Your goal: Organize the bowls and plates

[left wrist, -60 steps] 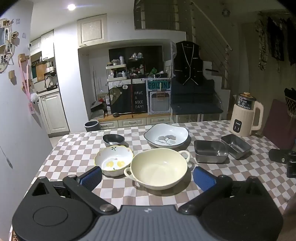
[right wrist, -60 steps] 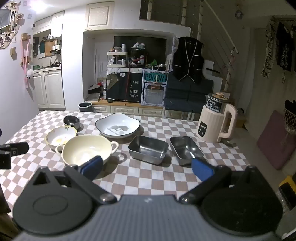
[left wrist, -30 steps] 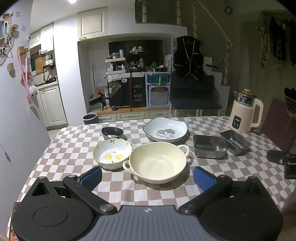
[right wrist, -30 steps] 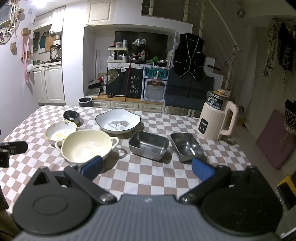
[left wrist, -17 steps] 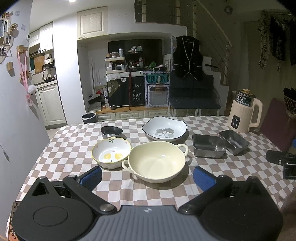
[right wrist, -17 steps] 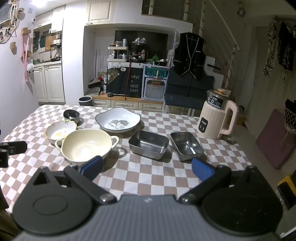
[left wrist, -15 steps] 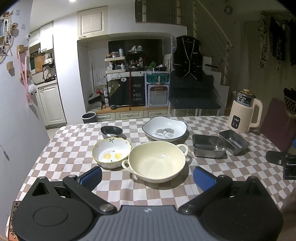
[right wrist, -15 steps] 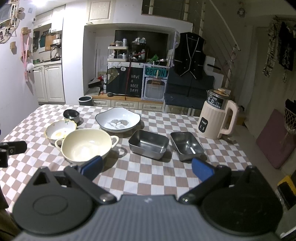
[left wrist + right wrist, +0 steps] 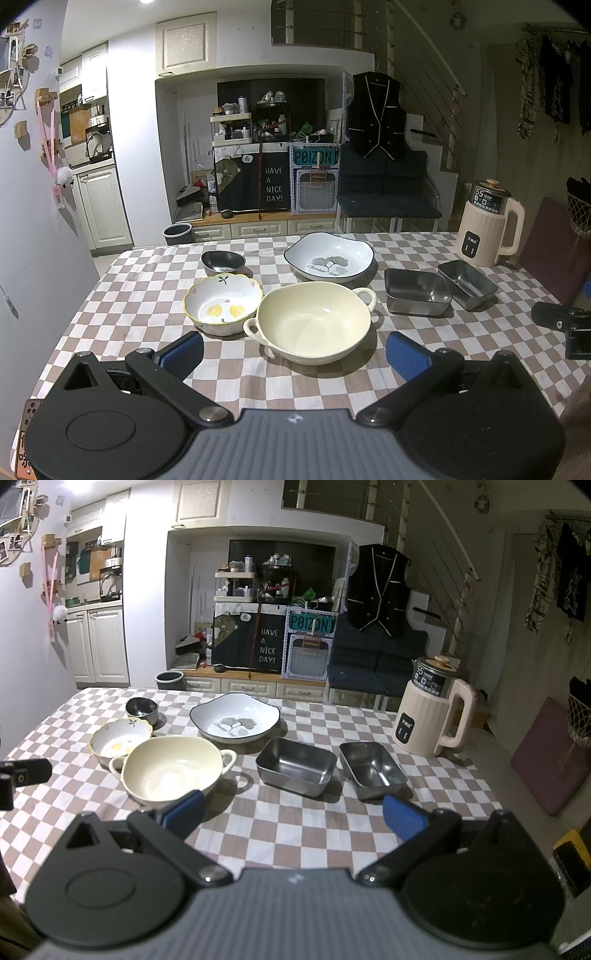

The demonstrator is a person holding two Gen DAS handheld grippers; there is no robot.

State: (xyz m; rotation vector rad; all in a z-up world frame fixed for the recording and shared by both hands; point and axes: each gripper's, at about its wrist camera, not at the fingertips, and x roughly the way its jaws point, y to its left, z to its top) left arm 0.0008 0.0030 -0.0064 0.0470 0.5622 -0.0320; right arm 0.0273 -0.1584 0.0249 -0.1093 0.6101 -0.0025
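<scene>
On the checkered table (image 9: 140, 295) stand a cream two-handled bowl (image 9: 314, 321) (image 9: 171, 768), a small flower-patterned bowl (image 9: 221, 306) (image 9: 120, 736), a small dark bowl (image 9: 222, 260) (image 9: 141, 706), a white leaf-print plate (image 9: 328, 256) (image 9: 234, 718) and two steel trays (image 9: 416, 291) (image 9: 467, 283) (image 9: 296, 761) (image 9: 372, 764). My left gripper (image 9: 295, 352) is open and empty, just in front of the cream bowl. My right gripper (image 9: 293, 814) is open and empty, in front of the steel trays.
A cream electric kettle (image 9: 489, 225) (image 9: 434, 712) stands at the table's back right. The other gripper's black body shows at the right edge of the left wrist view (image 9: 565, 328) and the left edge of the right wrist view (image 9: 22, 775). Cabinets and a sofa lie beyond the table.
Both grippers have drawn back and risen slightly from the table over the two seconds. In the last half second nothing moved. Both stay open and empty.
</scene>
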